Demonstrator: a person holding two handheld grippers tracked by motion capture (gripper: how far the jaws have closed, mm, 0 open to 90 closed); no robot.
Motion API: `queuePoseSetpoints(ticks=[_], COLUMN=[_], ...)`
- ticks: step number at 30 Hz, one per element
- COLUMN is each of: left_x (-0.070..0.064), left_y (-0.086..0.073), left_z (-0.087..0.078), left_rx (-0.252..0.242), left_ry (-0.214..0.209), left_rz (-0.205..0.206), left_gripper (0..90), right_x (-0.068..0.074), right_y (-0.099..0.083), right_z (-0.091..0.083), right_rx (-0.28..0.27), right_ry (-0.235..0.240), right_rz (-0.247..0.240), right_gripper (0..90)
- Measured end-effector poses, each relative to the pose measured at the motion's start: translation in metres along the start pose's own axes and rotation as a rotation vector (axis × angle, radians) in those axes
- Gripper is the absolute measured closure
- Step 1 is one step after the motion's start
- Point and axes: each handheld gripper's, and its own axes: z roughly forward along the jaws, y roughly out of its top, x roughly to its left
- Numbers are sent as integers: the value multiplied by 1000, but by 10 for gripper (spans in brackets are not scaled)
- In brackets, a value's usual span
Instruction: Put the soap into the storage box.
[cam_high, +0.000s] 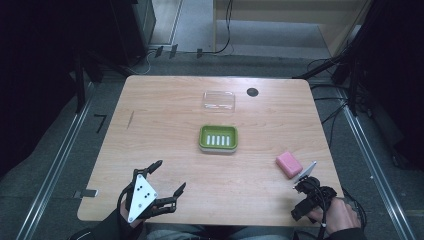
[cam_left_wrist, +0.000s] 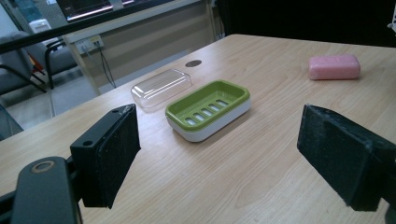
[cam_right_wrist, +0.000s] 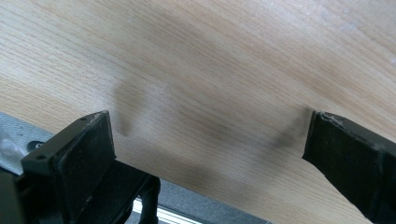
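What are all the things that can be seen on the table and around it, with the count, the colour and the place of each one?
soap dish: one, green with white base, middle of the table
clear lid: one, transparent, beyond the soap dish, apart from it
soap bar: one, pink, near right part of the table
dark round disc: one, black, far side, right of the clear lid
table: one, light wood
left gripper: one, black with grey plate, near left corner, jaws open
right gripper: one, black, near right edge of the table, jaws open
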Motion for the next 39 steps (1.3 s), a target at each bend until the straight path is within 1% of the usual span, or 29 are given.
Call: queuePoseSetpoints(ticks=[3,6,8,11,12,16,17,18,20,21,22,28,32,37,38,39], left_x=[0,0,-1,-1,-1,-2,-2,-2,-2,-2,-2,-3,-3,-3,-3,-3], left_y=[0,0,0,0,0,1,1,1,2,2,2,3,4,4,4,5], left_z=[0,0,0,0,0,2,3,3,5,5,6,10,12,13,13,13], left_rx=[2,1,4,3,3,5,5,6,4,4,5,1,0,-1,1,1], left_ry=[-6,0,-4,-4,-2,-12,-13,-13,-16,-18,-21,-34,-42,-46,-46,-48], left_rz=[5,2,6,5,4,11,12,12,8,11,14,18,21,21,22,25], left_gripper=[137,137,136,136,136,136,136,136,136,136,136,136,137,136,137,136], right_x=[0,1,1,2,1,-1,-2,-2,-4,-5,-4,-7,-8,-6,-6,-6], right_y=[0,0,1,3,3,5,5,6,7,8,9,14,16,22,23,24], right_z=[0,-1,-1,-3,-3,-6,-7,-8,-9,-10,-11,-15,-16,-17,-17,-17], right_rx=[-3,-8,-12,-14,-20,-30,-33,-32,-37,-46,-42,-64,-60,-55,-61,-60], right_ry=[-4,-9,-20,-32,-36,-43,-48,-45,-51,-55,-54,-73,-72,-74,-78,-75], right_rz=[-2,-9,-24,-25,-32,-27,-33,-22,-21,-30,-18,-41,-33,-45,-60,-54], right_gripper=[18,18,18,18,18,18,18,18,18,18,18,18,18,18,18,18])
